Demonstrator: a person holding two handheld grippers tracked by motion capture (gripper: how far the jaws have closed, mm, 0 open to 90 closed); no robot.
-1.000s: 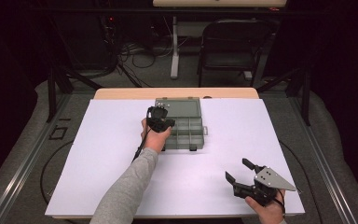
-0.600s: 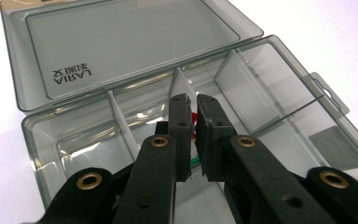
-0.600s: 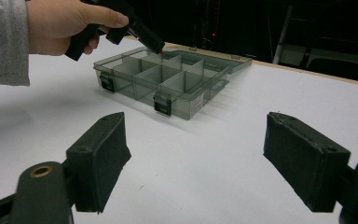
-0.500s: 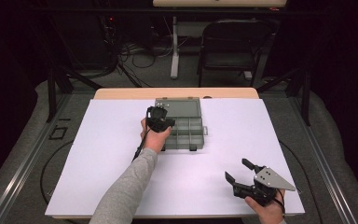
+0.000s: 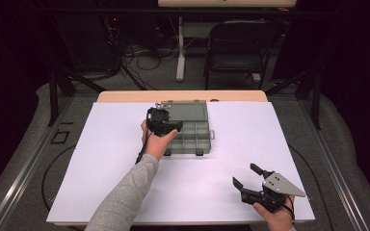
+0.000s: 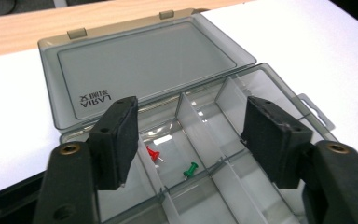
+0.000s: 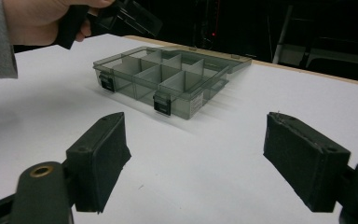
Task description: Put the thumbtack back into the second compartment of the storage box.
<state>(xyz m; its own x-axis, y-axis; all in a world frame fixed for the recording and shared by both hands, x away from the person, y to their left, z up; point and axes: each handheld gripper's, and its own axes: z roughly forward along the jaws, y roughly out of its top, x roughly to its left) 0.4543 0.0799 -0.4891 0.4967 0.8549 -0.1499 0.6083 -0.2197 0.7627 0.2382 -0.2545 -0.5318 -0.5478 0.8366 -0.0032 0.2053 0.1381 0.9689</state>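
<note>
Smoky grey plastic makes up the compartment box (image 5: 189, 132), which sits open at the middle of the white sheet (image 5: 101, 163), toward its far side, its lid (image 6: 144, 60) laid back flat toward the wooden table edge (image 5: 125, 96). Two pushpins lie in its near-left cells in the left gripper view: a red pushpin (image 6: 153, 155) and a green pushpin (image 6: 190, 169), close together but in what look like neighbouring cells, with a clear divider between them.

Directly above those cells hangs the left gripper (image 6: 196, 140), just over the box's left end in the high view. Its jaws have just been opening and now stand wide with nothing between the pads; both pins lie below and between them, loose on the box floor. The box's long axis runs across the table, so the pins lie straight down from this gripper, and the left hand (image 5: 158, 142) is by far the nearer one. The left forearm reaches forward from the near edge, wrist tipped so the jaws point down into the box.

Well apart, at the near right corner of the sheet, the right gripper (image 5: 248, 177) rests low with its jaws spread wide and empty, aimed back at the box
</note>
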